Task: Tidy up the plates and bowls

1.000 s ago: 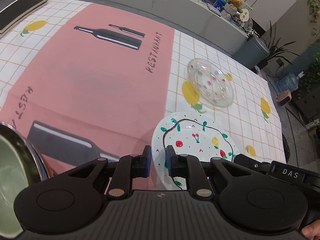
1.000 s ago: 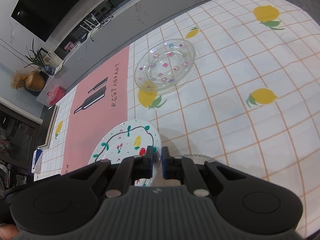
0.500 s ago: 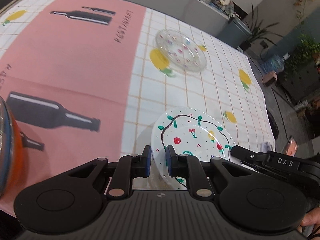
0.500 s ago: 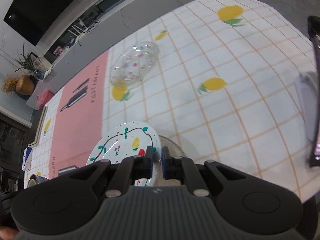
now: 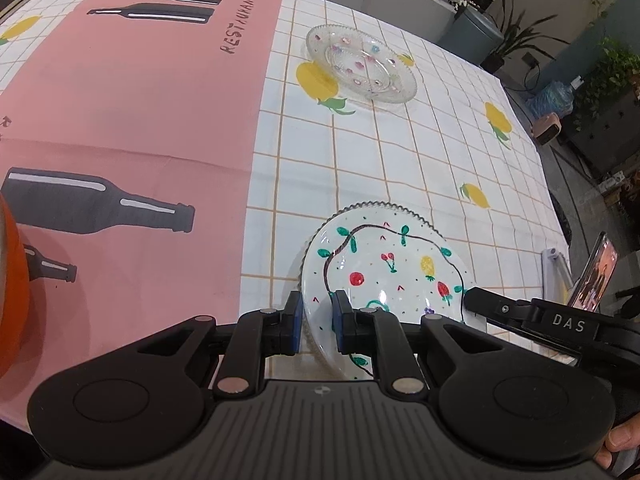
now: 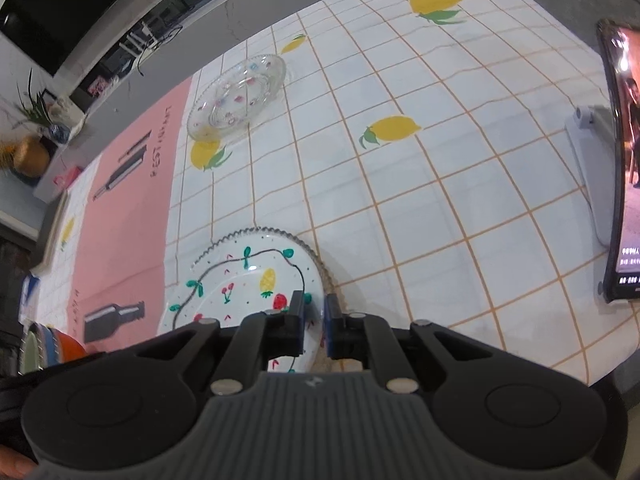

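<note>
A white plate painted with fruit lies low over a clear scalloped glass plate, whose rim shows around its edge. My left gripper is shut on the painted plate's left rim. My right gripper has the opposite rim between its pads, and its jaws are just opening. One right finger shows in the left wrist view. A second clear glass plate with coloured dots sits farther back on the tablecloth.
A stack of bowls with an orange outside stands at the left. A phone on a white stand is at the right, near the table's edge. The cloth has a pink panel on the left.
Both grippers have carried the painted plate toward the table's near right side and down. A scalloped glass rim now shows right around it, and the phone has come into view.
</note>
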Motion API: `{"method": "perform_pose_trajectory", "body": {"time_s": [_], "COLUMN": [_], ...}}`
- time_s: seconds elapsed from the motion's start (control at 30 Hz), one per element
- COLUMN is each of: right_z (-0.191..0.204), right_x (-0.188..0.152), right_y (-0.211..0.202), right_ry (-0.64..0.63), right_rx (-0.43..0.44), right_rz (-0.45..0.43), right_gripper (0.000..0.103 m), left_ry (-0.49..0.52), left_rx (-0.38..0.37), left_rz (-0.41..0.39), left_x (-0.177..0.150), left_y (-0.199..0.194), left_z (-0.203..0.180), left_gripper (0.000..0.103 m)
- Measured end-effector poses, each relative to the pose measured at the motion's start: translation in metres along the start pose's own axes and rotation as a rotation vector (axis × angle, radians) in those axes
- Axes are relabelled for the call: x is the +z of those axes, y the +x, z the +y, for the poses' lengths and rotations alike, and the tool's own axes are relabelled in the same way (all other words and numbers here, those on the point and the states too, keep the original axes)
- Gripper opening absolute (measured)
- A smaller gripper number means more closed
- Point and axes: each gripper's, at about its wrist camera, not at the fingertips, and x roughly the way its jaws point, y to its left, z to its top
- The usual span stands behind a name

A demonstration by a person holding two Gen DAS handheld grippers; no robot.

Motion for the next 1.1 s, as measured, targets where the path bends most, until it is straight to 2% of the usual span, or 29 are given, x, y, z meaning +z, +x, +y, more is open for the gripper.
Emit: {"method": "perform_pose_trajectory", "body": {"time_s": [0.17, 0.63, 0.77, 0.97, 1.1], "right_z": [0.011, 0.035, 0.037, 0.036, 0.034], "right_x": [-0.003, -0.01, -0.012, -0.012, -0.012], "right_y": [0.002, 0.008, 0.008, 0.008, 0.005], "right_ry": [-0.075, -0.216, -0.23, -0.226, -0.21], "right_rx": [-0.056, -0.178, -0.185, -0.179, -0.172], "right_rz": [-0.018, -0.049, -0.064, -0.078, -0.091], "right_gripper": [0.011, 0.011, 0.011, 0.014, 0.019], "left_ry": [0.032, 0.034, 0.049, 0.14, 0.224], "left_rx": [0.01, 0.005, 0.01, 0.023, 0.073], "left_rz": [-0.004, 0.01, -0.001, -0.022, -0.061], "left_x": [-0.001, -0.002, -0.003, -0.006, -0.009], "left_y": [0.002, 0.007, 0.007, 0.009, 0.006], "left_z": [-0.002, 0.004, 0.002, -0.005, -0.011], "left_gripper": [0.017, 0.017, 0.017, 0.02, 0.024]}}
